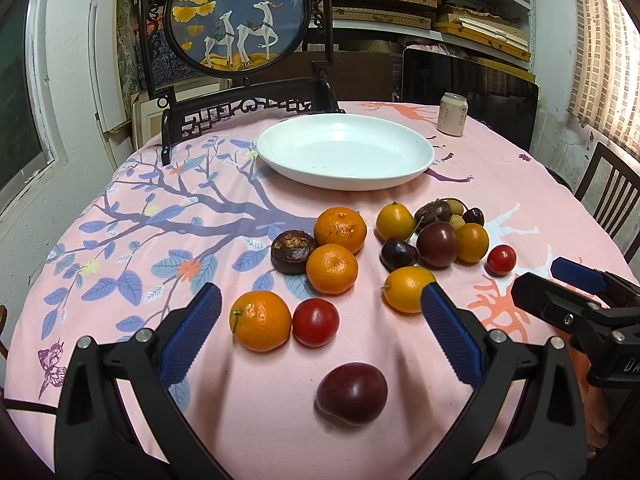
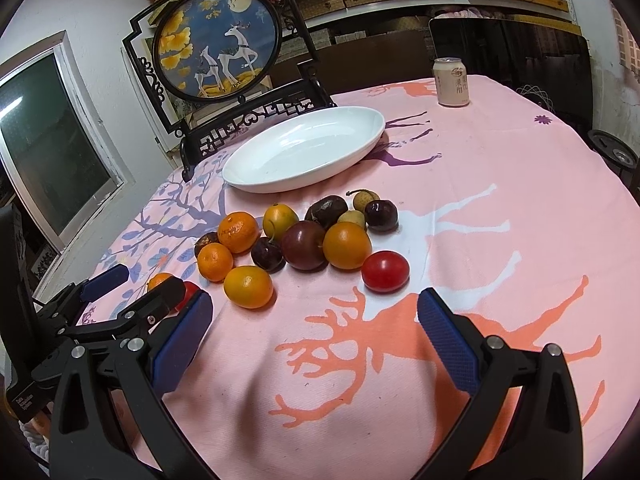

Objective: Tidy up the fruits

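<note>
An empty white oval plate (image 1: 416, 142) (image 2: 362, 118) sits at the far side of the pink tablecloth. Several loose fruits lie in front of it: mandarins (image 1: 340, 229), kumquats, dark plums, cherries and small red tomatoes. My left gripper (image 1: 320, 316) is open and empty, with a mandarin (image 1: 260, 326), a red tomato (image 1: 315, 322) and a dark plum (image 1: 352, 394) lying between its fingers. My right gripper (image 2: 314, 314) is open and empty, just short of a red tomato (image 2: 385, 271) and a kumquat (image 2: 248, 286). It also shows at the right of the left wrist view (image 1: 560, 286).
A drink can (image 1: 452, 114) (image 2: 451, 81) stands at the far right of the table. A dark wooden stand with a round deer picture (image 1: 238, 16) (image 2: 216, 42) stands behind the plate. A chair back (image 1: 612, 196) is at the right edge.
</note>
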`<state>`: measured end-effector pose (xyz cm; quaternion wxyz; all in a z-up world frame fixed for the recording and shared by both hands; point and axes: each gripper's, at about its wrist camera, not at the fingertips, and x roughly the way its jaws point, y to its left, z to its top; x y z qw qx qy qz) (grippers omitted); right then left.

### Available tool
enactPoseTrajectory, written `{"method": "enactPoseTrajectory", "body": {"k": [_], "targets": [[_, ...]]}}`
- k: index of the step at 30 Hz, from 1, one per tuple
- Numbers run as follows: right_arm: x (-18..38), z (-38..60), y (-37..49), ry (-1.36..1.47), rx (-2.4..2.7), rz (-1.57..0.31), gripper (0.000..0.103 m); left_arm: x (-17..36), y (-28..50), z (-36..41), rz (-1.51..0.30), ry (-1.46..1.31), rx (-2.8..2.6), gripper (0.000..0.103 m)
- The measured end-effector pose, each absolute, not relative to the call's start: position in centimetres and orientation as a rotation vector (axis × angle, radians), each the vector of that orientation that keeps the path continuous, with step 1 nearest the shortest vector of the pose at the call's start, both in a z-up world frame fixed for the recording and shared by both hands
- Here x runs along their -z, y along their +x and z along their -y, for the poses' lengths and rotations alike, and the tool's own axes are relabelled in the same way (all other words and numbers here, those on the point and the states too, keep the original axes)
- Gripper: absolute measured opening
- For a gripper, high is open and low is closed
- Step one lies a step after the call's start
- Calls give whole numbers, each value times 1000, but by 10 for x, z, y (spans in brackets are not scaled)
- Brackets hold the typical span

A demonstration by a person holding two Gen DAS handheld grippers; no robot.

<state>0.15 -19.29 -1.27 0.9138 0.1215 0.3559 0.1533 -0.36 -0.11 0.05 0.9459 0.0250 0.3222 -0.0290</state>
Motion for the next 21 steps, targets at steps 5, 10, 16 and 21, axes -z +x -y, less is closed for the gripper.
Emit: {"method": "enactPoseTrajectory", "body": {"k": [5,10,16,21], "targets": [[13,193,2,250,-316,-733,102,1,-3,1,-658,51,59,101],[14,193,2,250,-315,-734,102,3,-3,1,-663,52,62,101],[15,194,1,257,-311,-735,102,10,-6,1,-701,51,108,101],[17,199,3,288,-301,-740,102,16,-15,-5,-758,50,183,101]]}}
